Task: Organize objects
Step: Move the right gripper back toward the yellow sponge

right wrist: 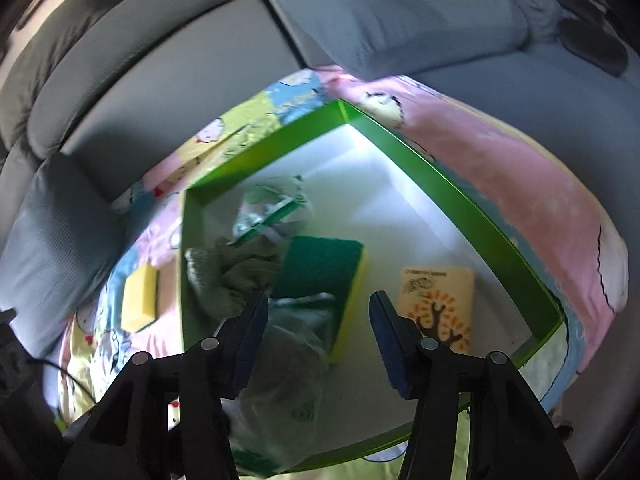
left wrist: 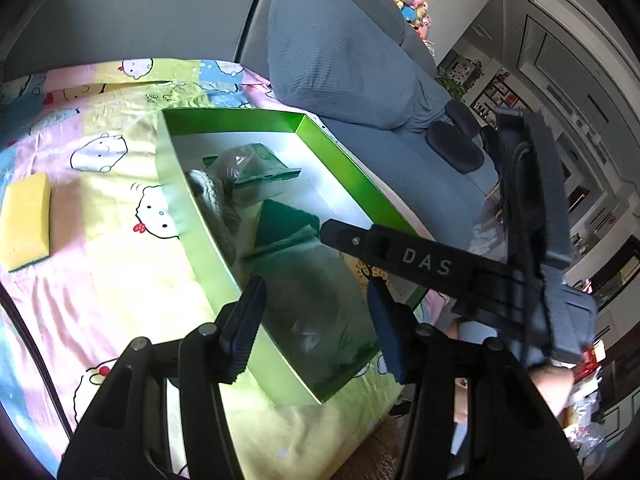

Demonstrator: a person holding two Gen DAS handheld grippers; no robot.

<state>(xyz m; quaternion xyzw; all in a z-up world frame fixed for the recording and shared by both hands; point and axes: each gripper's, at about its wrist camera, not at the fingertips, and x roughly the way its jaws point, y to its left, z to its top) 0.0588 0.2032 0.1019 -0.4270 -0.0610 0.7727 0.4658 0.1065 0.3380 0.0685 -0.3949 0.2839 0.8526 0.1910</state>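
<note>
**Green box half filled on the sofa blanket, one sponge left outside**

Left wrist view: the left gripper [left wrist: 316, 324] hangs over the near end of the green box [left wrist: 362, 178], its fingers [left wrist: 244, 332] spread wide with nothing between them. The box sits on a cartoon-print blanket [left wrist: 120, 248] laid over a grey sofa [left wrist: 132, 12]. Inside it lie a knitted grey cloth [left wrist: 218, 208] against the left wall, a clear plastic bag with green print [left wrist: 250, 164] towards the far end, a green-topped sponge [left wrist: 286, 220] in the middle and another clear bag [left wrist: 316, 308] at the near end. A yellow sponge [left wrist: 26, 226] rests on the blanket well to the left of the box — outside it and apart from its wall. The right gripper [left wrist: 336, 230] reaches in from the right above the box; from here I cannot tell how its fingers stand. A grey cushion [left wrist: 340, 44] lies beyond the box.

Right wrist view: the right gripper [right wrist: 318, 340] is above the box [right wrist: 472, 208], fingers [right wrist: 386, 336] held wide and holding nothing. Below them sits the green-and-yellow sponge [right wrist: 320, 268], tilted with its yellow edge showing, just beside the knitted cloth [right wrist: 228, 276] on its left. A card with a tree picture [right wrist: 438, 300] lies flat on the white box floor to the right. The printed bag [right wrist: 272, 208] is farther back, the other clear bag [right wrist: 288, 364] nearest the camera. The yellow sponge [right wrist: 140, 300] shows on the blanket [right wrist: 520, 184] left of the box wall — the picture is blurred
</note>
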